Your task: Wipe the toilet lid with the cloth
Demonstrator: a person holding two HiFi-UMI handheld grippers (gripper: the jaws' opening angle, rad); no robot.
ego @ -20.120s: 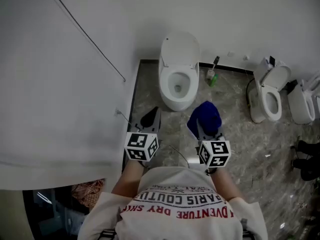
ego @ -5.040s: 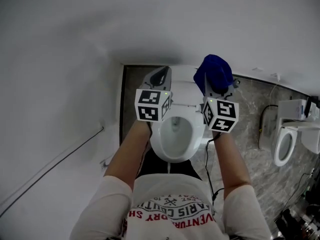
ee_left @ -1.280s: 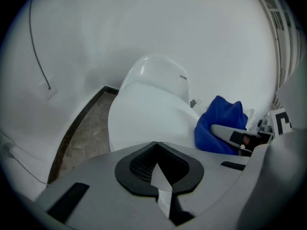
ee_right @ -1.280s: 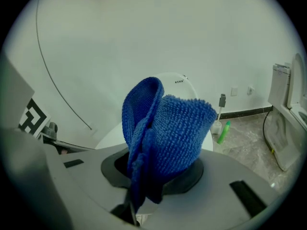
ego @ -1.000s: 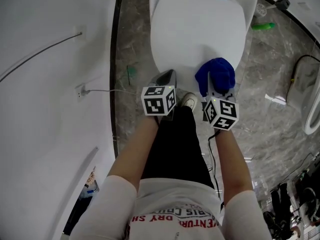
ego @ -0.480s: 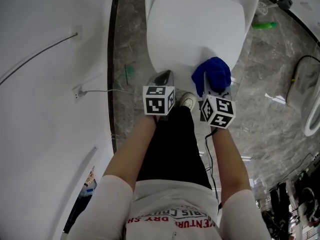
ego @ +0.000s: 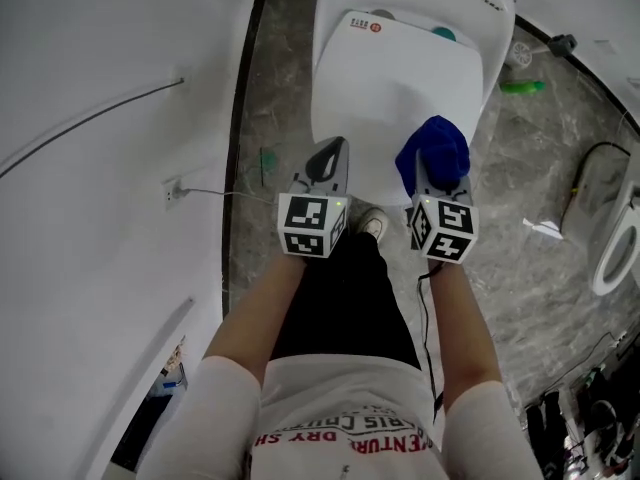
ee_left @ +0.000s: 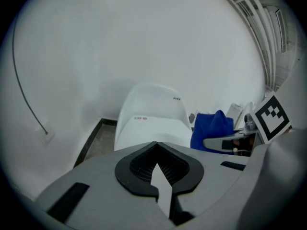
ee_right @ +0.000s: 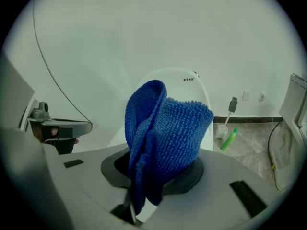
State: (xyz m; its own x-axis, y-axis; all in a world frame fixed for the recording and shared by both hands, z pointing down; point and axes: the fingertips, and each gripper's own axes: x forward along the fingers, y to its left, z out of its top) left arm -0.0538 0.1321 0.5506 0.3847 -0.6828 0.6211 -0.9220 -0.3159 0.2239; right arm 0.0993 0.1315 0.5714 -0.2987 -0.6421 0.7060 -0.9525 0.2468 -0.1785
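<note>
Recorded toilet lid (ego: 395, 78) lowered flat over the bowl, white, viewed from above on grey marbled floor (ego: 285, 78). Found right claw (ego: 436, 171) clamped on blue cloth (ego: 433, 151), bunched and standing up out of the jaws, held over the near right corner of the toilet lid; cannot tell from the head view whether touching it. Confirmed in right gripper view: cloth (ee_right: 165, 128) pinched between the jaws of right claw (ee_right: 139, 186), folded edge uppermost, toilet behind. Noted left claw (ego: 327, 160) with jaws together, nothing between them, poised at the near left edge of the toilet lid, just beside the right claw. Checked in left gripper view: left claw (ee_left: 156, 147) closed on itself, toilet lid (ee_left: 153, 128) ahead, cloth (ee_left: 213, 131) at right. Logged green bottle (ego: 522, 87) lying on the floor right of the toilet, near toilet brush (ee_right: 232, 104); thin cable (ego: 95, 118) running along white wall at left; second toilet (ego: 612, 253) at far right edge. Saw one shoe (ego: 373, 225) just below the lid's front.
</note>
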